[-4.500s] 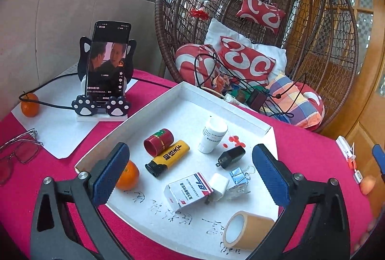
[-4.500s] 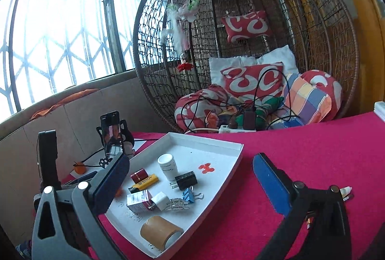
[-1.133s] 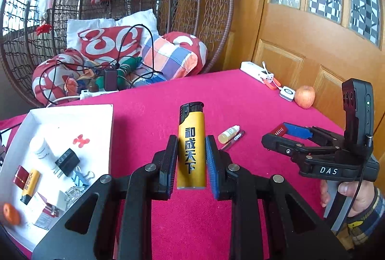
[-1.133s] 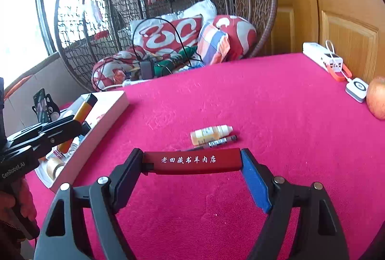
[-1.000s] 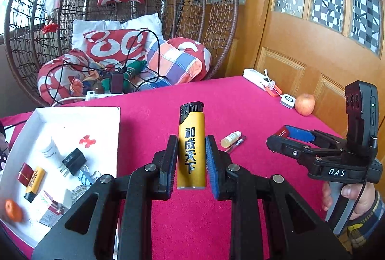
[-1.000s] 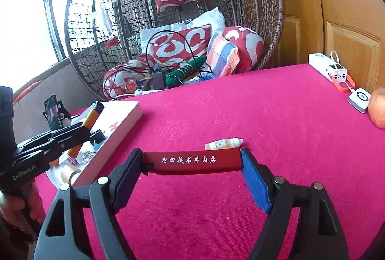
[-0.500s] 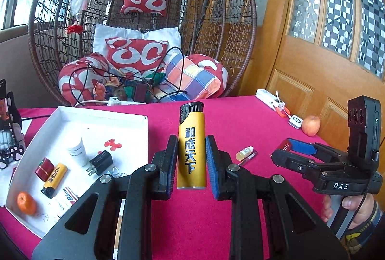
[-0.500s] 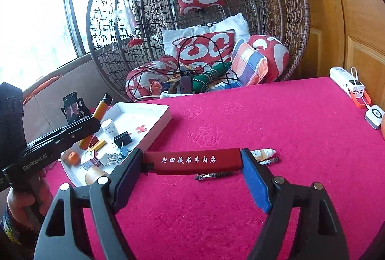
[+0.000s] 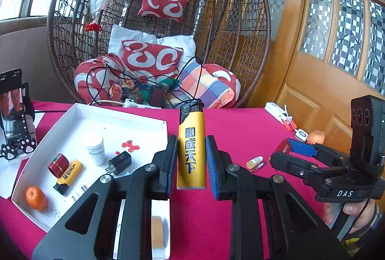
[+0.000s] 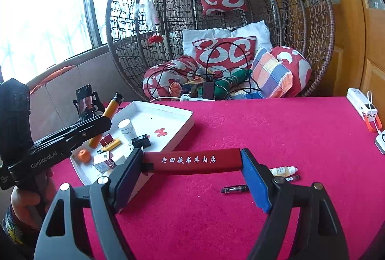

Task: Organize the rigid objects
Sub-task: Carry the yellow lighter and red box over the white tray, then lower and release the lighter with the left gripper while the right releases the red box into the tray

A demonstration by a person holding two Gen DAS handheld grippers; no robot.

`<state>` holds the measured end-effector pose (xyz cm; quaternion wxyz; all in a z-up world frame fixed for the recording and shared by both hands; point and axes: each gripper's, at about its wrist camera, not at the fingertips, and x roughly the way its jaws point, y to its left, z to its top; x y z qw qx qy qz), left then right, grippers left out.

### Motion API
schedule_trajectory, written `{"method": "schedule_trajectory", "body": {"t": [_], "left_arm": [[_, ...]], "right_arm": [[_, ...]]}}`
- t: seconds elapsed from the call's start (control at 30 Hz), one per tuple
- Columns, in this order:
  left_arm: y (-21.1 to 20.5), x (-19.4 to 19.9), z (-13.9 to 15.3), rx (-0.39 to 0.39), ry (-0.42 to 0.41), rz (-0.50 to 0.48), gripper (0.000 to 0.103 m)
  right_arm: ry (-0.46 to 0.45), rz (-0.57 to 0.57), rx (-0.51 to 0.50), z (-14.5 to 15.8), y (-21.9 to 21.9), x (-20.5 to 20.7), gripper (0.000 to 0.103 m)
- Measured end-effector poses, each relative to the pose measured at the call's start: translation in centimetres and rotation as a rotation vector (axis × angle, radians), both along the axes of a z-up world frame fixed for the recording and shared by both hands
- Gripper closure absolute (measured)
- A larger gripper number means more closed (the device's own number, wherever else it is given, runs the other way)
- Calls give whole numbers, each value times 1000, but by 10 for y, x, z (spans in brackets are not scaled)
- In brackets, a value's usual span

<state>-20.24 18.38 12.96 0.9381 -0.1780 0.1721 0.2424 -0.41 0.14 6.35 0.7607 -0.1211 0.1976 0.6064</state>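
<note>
My left gripper (image 9: pixel 191 161) is shut on a yellow lighter (image 9: pixel 191 147) with a black cap, held upright above the near right corner of the white tray (image 9: pixel 154 121). My right gripper (image 10: pixel 191 172) is shut on a red lighter (image 10: pixel 192 161) with white lettering, held crosswise by its ends above the red tablecloth, right of the tray (image 10: pixel 185 124). The tray holds a second yellow lighter (image 9: pixel 68 174), a red case (image 9: pixel 59 162), a white bottle (image 9: pixel 95 149), a black plug (image 9: pixel 119 162), an orange (image 9: pixel 35 197) and a tape roll (image 9: pixel 157 231).
A small dropper bottle (image 10: pixel 282 171) and two pens (image 10: pixel 234 189) lie on the cloth. A phone on a stand (image 9: pixel 13 113) stands left of the tray. A wicker egg chair (image 9: pixel 154 26) with cushions is behind. A power bank (image 10: pixel 363 107) and an apple (image 9: pixel 316 136) lie far right.
Both grippers have swung left, from facing the door side toward the tray, each still holding its lighter. The tray now lies closer under the left gripper.
</note>
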Motion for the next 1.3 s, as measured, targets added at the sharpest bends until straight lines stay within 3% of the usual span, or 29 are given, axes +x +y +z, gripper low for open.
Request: {"method": "schedule_trajectory", "body": {"t": [0.37,0.7,0.93,1.3], "left_arm": [[31,-37,-3,4,2,144,80],[67,-61,-24,-35,39,263,80],[108,-91,-51,-146,58,380,80],[105,-72,-67,-127,155,357,80]], "right_arm": [[-71,96,4,14,42,-37,22],[-65,176,5,22,85,-61,22],[-18,213,-62,-1,130,-74,22],[68,228,-203,-64,167,-85,22]]}}
